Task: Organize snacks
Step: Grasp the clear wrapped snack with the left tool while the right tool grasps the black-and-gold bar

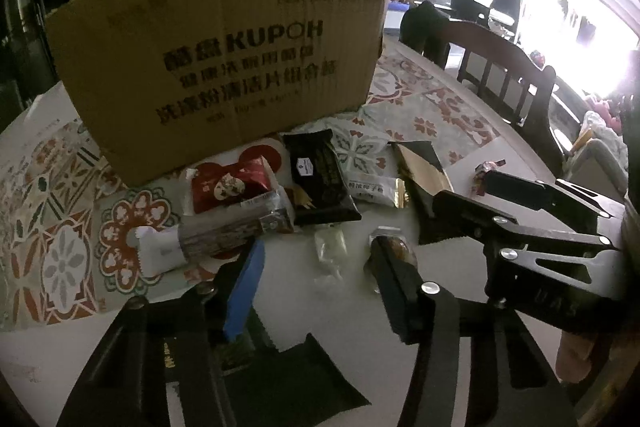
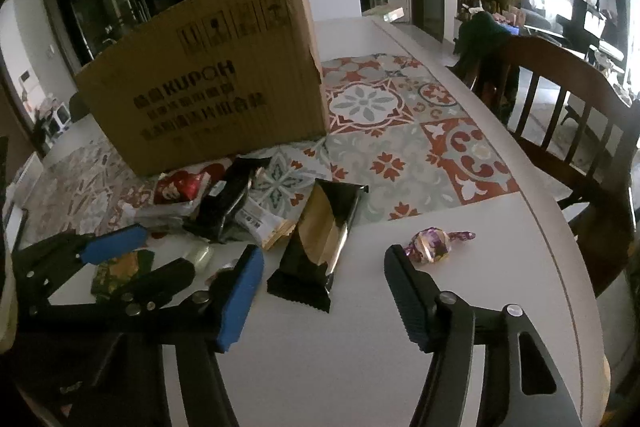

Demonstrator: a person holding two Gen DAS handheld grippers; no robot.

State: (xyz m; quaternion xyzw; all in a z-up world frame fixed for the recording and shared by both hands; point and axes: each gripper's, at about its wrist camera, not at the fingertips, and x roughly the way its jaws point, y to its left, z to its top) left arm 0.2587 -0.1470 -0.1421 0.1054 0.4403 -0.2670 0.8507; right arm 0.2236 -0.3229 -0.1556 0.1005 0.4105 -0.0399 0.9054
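Several snacks lie on the white table in front of a brown cardboard box [image 1: 224,67] [image 2: 208,87]. My left gripper [image 1: 316,267] [image 2: 160,251] is open and low over the table. A clear little wrapper [image 1: 328,251] lies between its fingers, a small brown snack [image 1: 394,249] sits by its black finger, and a green and orange packet [image 2: 118,271] lies under it. My right gripper [image 2: 324,279] [image 1: 464,191] is open around the near end of a black and gold packet [image 2: 316,247] without pressing it. A twisted purple and gold candy [image 2: 432,245] lies just right of it.
Against the box sit a red packet [image 1: 228,183], a black packet [image 1: 320,179], a white packet [image 1: 368,187] and a long wrapped bar [image 1: 224,231]. A patterned mat [image 2: 400,131] covers the table's middle. A wooden chair [image 2: 560,99] stands at the right edge.
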